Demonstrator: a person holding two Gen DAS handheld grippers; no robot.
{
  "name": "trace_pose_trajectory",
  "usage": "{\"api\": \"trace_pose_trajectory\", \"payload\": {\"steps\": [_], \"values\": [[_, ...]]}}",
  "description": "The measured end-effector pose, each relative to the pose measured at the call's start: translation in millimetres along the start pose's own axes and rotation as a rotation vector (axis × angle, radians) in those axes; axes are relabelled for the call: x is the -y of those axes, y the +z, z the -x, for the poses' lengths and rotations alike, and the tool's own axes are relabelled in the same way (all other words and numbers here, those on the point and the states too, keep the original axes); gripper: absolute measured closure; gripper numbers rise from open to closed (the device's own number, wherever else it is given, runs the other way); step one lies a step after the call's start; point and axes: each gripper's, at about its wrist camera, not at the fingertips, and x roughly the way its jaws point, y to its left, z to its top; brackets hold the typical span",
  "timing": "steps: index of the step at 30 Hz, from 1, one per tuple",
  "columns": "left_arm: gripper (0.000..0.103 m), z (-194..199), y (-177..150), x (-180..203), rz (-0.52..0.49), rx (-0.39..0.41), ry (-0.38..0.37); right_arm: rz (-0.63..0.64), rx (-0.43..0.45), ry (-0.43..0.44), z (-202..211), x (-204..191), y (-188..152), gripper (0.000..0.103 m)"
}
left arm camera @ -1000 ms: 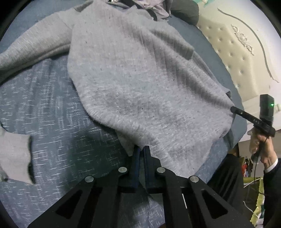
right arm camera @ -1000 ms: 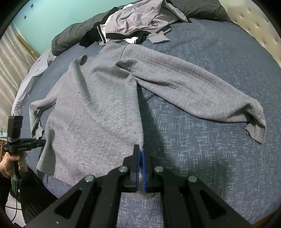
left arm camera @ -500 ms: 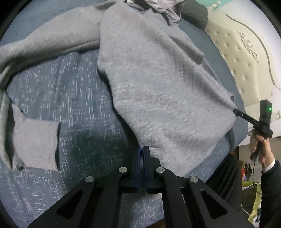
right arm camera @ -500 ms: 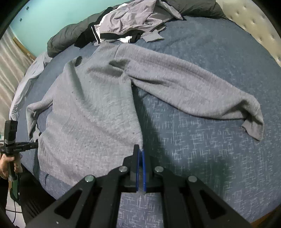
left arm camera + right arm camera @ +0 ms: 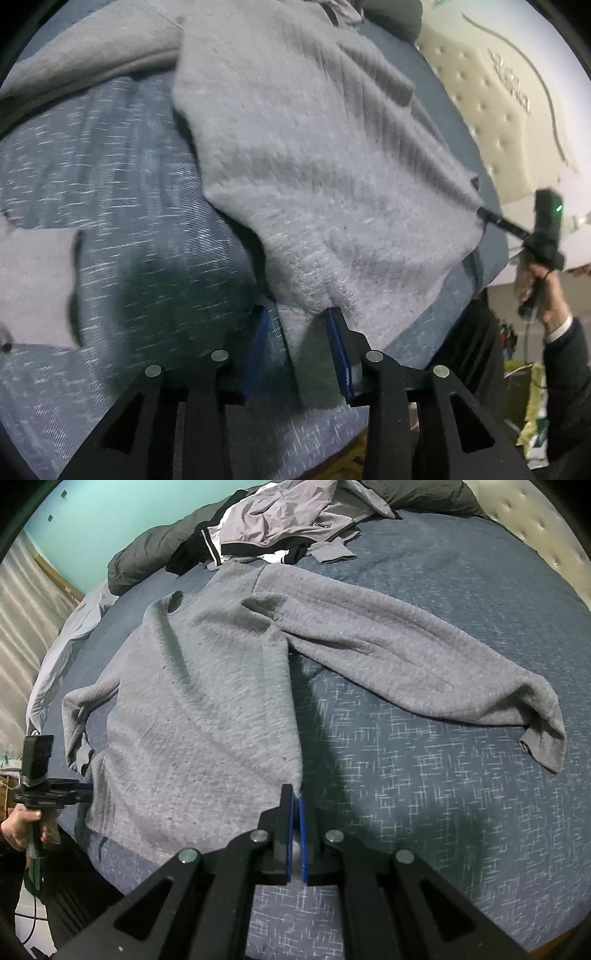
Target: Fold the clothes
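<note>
Bed (image 5: 461, 602) w/ gray sweater (image 5: 207, 701), clothes pile (image 5: 288, 520)

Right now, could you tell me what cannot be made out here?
Left wrist view: the sweater is motion-blurred; its cuff is cut by the left edge.
Right wrist view: the hem corner inside the right gripper is hidden by its pads.
Right wrist view: clothes pile, tangled, cut by the top edge.

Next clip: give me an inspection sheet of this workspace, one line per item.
Surface: blue bedspread, speckled.
Job's things: grey sweater spread flat, sleeves out.
Clutter: heap of clothes near its collar.
Grippers: left gripper opening, hem corner between its fingers; right gripper shut on the other hem corner.
Cables: cord below the hand, blurred.
Surroundings: tufted headboard, teal wall.
</note>
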Motion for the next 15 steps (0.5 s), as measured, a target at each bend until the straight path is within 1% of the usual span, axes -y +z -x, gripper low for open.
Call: {"api": "trace_pose_trajectory", "payload": {"steps": [1, 2, 4, 9, 12, 15], "values": [[0.071, -5, 1, 2, -0.004, 0.002, 0.018, 0.002, 0.0, 0.002, 1, -1, -1, 0.101], [0.083, -7, 3, 4, -0.006, 0.007, 0.028, 0.003, 0.001, 0.005, 1, -2, -1, 0.101], [0.096, -5, 6, 9, -0.019, 0.03, 0.025, 0.008, 0.003, 0.011, 3, -4, -2, 0.101], [0.097, 24, 13, 22, -0.053, 0.107, -0.001, 0.019, 0.014, 0.031, 12, -11, 2, 0.101], [0.098, 59, 15, 22, -0.058, 0.17, -0.015, 0.026, -0.001, 0.032, 19, -18, 7, 0.101], [0.098, 95, 13, 16, -0.057, 0.228, -0.026, 0.049, -0.009, 0.053, 29, -31, 14, 0.101]]}}
